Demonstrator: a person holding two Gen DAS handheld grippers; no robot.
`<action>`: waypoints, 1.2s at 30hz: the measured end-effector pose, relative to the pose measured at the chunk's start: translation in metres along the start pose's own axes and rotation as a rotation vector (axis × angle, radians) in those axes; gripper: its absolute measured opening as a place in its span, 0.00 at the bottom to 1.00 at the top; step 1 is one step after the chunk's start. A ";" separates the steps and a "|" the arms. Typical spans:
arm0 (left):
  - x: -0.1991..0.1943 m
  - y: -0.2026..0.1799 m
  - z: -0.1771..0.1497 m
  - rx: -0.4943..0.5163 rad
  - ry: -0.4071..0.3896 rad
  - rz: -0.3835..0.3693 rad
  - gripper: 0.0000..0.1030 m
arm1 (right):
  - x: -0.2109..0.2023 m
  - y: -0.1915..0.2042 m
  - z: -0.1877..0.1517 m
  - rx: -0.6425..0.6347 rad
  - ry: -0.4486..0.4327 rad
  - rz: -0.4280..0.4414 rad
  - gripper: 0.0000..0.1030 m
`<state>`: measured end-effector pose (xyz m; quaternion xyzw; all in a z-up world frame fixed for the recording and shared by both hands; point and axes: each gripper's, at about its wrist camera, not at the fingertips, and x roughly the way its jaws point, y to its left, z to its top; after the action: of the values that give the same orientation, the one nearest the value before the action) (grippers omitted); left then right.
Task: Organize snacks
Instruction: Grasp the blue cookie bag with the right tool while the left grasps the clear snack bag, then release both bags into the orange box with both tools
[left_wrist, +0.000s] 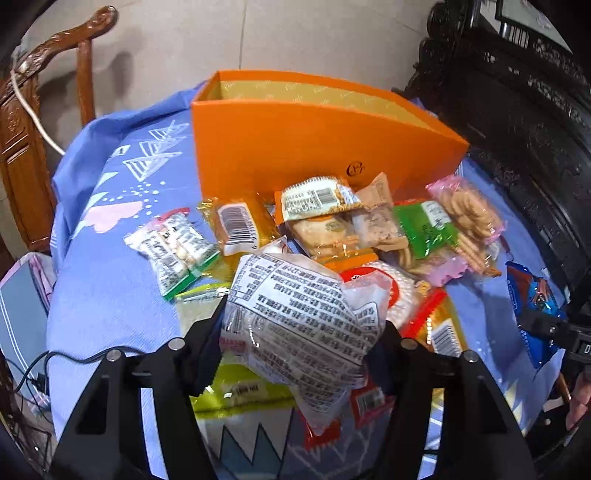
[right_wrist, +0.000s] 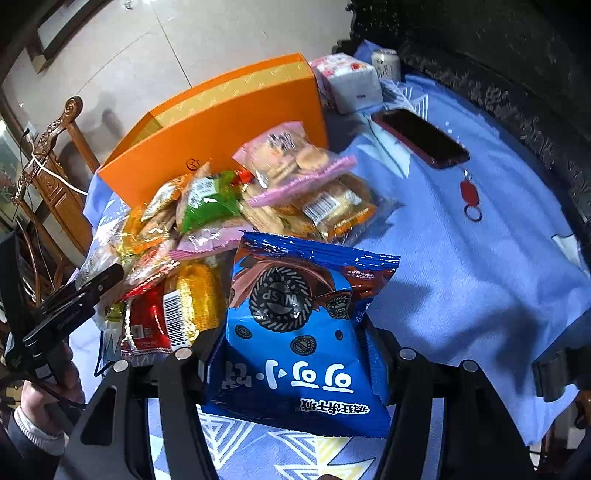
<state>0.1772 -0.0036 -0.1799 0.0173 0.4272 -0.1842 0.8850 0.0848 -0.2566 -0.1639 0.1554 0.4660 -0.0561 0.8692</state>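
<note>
Above the snack pile on the tabletop, the left tool grips a white packet and the right tool a blue cookie bag; carry both clear over the orange box wall before letting go.

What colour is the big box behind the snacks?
The box is orange, best seen in the left wrist view.

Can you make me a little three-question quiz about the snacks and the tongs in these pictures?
1. True or false: the orange box lies behind the snack pile.
2. Which packet do the right tongs hold: A blue cookie packet, B green packet, C pink packet?
3. Fill in: the left tongs grip a clear packet with ___ print.

Key: 1 true; 2 A; 3 black
</note>
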 end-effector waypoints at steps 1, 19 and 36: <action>-0.009 0.001 0.000 -0.011 -0.016 -0.006 0.61 | -0.004 0.001 0.000 -0.008 -0.010 0.000 0.60; -0.101 0.015 0.142 -0.037 -0.245 -0.048 0.61 | -0.057 0.063 0.140 -0.152 -0.311 0.088 0.60; -0.056 0.001 0.243 -0.018 -0.254 0.143 0.96 | -0.029 0.085 0.243 -0.154 -0.368 0.080 0.88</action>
<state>0.3281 -0.0310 0.0169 0.0164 0.3109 -0.1178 0.9430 0.2824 -0.2560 0.0043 0.0940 0.2957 -0.0134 0.9506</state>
